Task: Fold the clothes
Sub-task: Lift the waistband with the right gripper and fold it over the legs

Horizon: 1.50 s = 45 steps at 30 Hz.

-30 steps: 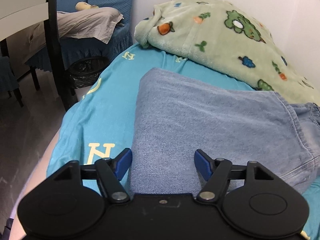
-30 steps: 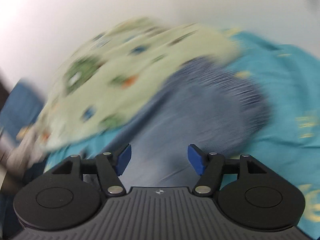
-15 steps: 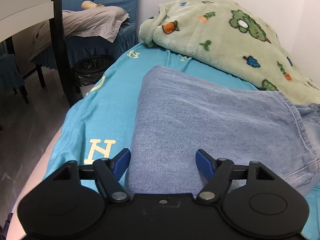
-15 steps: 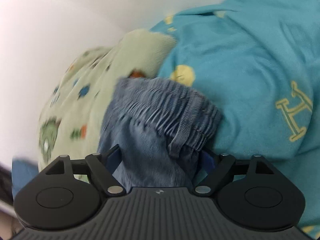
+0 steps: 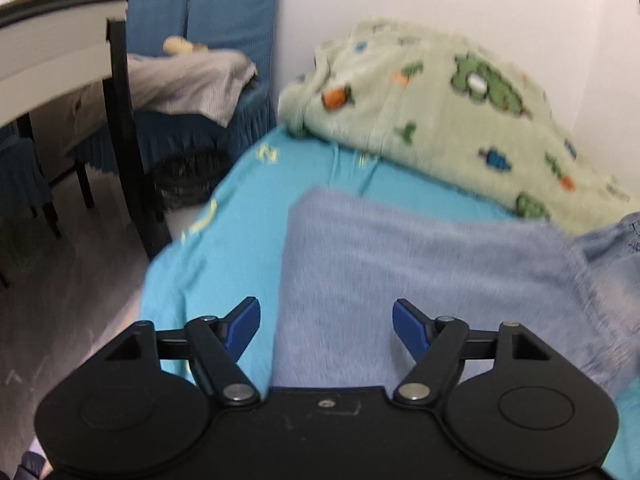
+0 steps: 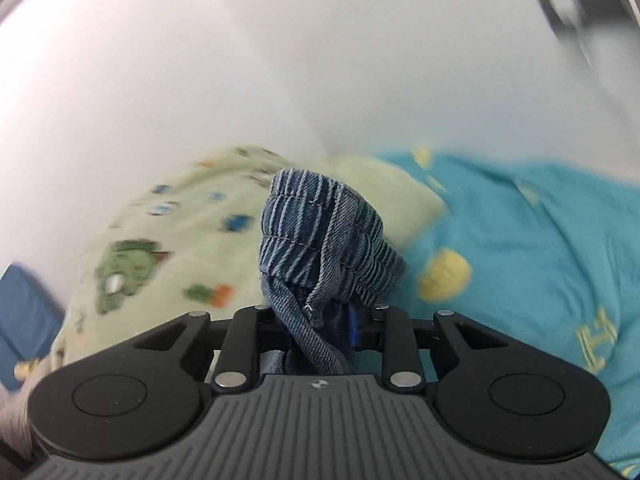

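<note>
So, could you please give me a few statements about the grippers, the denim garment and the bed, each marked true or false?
1. The right gripper is shut on the denim garment's gathered waistband. True.
2. The left gripper is clamped on the garment. False: its jaws stand open, with the denim lying flat beyond them.
3. The garment lies on a turquoise bedsheet with yellow letters. True.
4. The green patterned blanket lies on the floor. False: it is heaped on the bed against the wall.
5. A blue-covered chair stands past the far end of the bed. True.
</note>
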Motion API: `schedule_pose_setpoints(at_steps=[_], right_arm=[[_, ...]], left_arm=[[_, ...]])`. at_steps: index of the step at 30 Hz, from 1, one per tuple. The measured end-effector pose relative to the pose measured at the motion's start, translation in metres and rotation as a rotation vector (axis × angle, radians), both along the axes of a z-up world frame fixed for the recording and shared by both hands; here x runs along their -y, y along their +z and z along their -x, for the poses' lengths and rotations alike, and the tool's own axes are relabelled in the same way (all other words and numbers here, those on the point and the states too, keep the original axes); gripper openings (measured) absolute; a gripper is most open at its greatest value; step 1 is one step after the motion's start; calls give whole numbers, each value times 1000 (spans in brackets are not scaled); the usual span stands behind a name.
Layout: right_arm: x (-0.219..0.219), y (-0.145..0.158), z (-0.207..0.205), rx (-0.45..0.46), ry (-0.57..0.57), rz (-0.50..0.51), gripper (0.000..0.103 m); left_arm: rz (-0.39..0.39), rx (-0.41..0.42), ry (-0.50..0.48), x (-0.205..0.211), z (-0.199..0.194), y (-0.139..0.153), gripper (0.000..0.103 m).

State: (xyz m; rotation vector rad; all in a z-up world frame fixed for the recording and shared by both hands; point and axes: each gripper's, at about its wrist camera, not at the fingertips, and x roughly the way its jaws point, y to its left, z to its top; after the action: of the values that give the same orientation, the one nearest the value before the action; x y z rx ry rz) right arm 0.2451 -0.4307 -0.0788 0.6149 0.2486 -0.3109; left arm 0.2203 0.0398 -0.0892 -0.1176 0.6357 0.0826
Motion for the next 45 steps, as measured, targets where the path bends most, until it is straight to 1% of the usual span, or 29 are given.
schedule_pose_setpoints(at_steps=[3, 5, 8, 10, 13, 15, 17, 20, 21, 22, 23, 24, 26, 27, 30, 32, 34, 35, 36, 39, 42, 44, 45], right_arm=[[-39, 36, 8, 59, 25, 114, 25], [-65, 55, 10, 95, 34, 176, 25], [-116, 79, 16, 129, 86, 288, 25], [-153, 89, 21, 145, 130, 356, 25], [-212, 93, 30, 165, 211, 465, 24], [-254, 86, 37, 177, 281, 551, 24], [-294, 71, 42, 178, 359, 624, 24], [-343, 32, 44, 136, 492, 695, 22], [-357, 14, 42, 99, 546, 710, 22], [-367, -5, 32, 48, 607, 728, 22], [-377, -23, 28, -16, 679, 738, 22], [-383, -41, 28, -56, 712, 743, 21], [-387, -54, 37, -51, 710, 775, 21], [-386, -51, 41, -39, 699, 789, 21], [-383, -29, 45, 18, 679, 766, 21], [-403, -17, 51, 71, 707, 794, 21], [-415, -20, 57, 91, 767, 837, 21], [-427, -27, 54, 82, 797, 855, 21], [-432, -35, 53, 58, 823, 850, 21], [-431, -56, 49, -5, 865, 790, 23], [-422, -57, 49, -4, 881, 752, 25], [-418, -55, 48, -11, 889, 759, 27], [-420, -55, 48, -20, 897, 777, 29]], left_arm=[[38, 21, 22, -16, 4, 9, 70], [64, 35, 36, -27, 7, 14, 70], [102, 56, 58, -43, 11, 23, 70], [136, 75, 75, -55, 15, 30, 70], [224, 118, 105, -79, 22, 44, 70], [282, 133, 127, -95, 26, 47, 70], [334, 131, 137, -106, 27, 46, 70], [373, 143, 140, -114, 28, 47, 70], [379, 146, 139, -116, 29, 48, 70], [384, 148, 138, -118, 30, 49, 70], [391, 145, 133, -119, 29, 48, 70], [398, 139, 126, -119, 29, 47, 70], [412, 138, 116, -121, 27, 46, 70], [425, 141, 116, -122, 27, 47, 70], [480, 154, 110, -125, 27, 48, 70], [496, 160, 102, -124, 27, 49, 70], [480, 154, 99, -123, 25, 45, 70], [469, 145, 96, -122, 25, 44, 70], [461, 135, 92, -120, 24, 43, 70], [436, 115, 80, -115, 25, 41, 70], [416, 107, 61, -109, 28, 42, 70], [414, 105, 44, -104, 30, 42, 71], [416, 100, 37, -103, 31, 41, 71]])
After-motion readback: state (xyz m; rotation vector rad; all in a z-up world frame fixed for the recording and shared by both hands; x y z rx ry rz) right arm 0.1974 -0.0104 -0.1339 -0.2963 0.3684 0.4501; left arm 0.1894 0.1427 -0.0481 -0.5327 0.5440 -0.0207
